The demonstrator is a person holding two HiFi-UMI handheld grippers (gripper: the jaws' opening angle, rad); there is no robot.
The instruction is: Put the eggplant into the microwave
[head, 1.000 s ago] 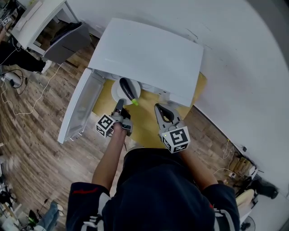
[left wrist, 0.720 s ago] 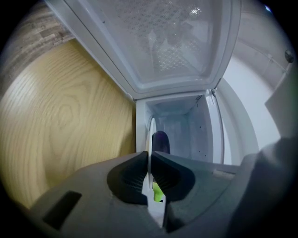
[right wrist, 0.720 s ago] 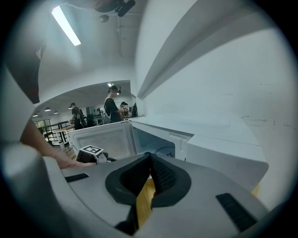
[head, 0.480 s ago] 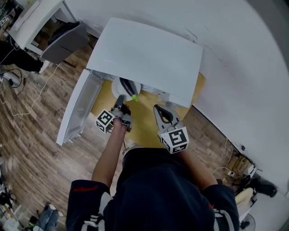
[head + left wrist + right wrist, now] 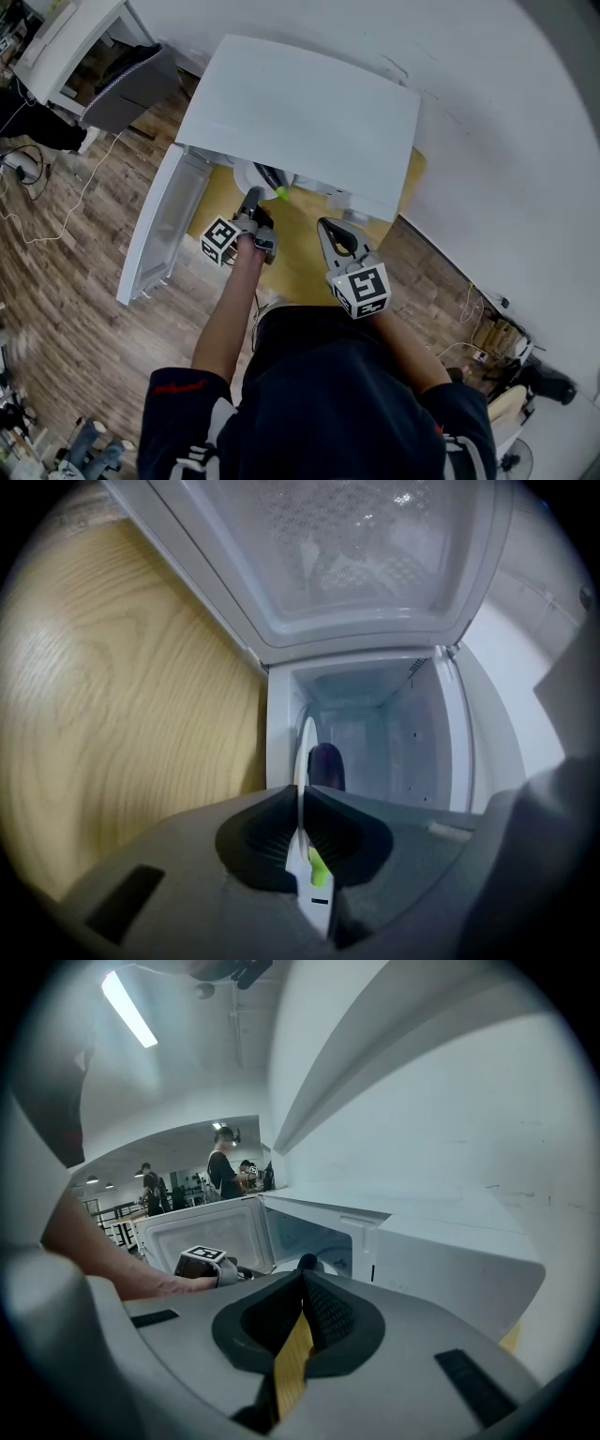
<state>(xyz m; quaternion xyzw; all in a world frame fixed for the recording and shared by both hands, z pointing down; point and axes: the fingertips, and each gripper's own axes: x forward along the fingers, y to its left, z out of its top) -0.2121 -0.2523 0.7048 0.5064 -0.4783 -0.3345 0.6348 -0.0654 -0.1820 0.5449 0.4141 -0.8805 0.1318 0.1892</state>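
The left gripper (image 5: 251, 200), clamped tight on the rim of a white plate (image 5: 246, 178), has carried it toward 12 o'clock over the past second. The plate and the eggplant (image 5: 273, 180) riding on it were earlier well out beside the open door (image 5: 164, 220). Now they lie mostly under the top of the microwave (image 5: 300, 112). The load is probably crossing the threshold, though the top hides how deep it sits.

In the head view the eggplant's long axis runs 11 to 5 o'clock, dark body leading in, green stem trailing toward the person. The right gripper (image 5: 330, 228) hangs at 4 o'clock of the plate, jaws together, empty.
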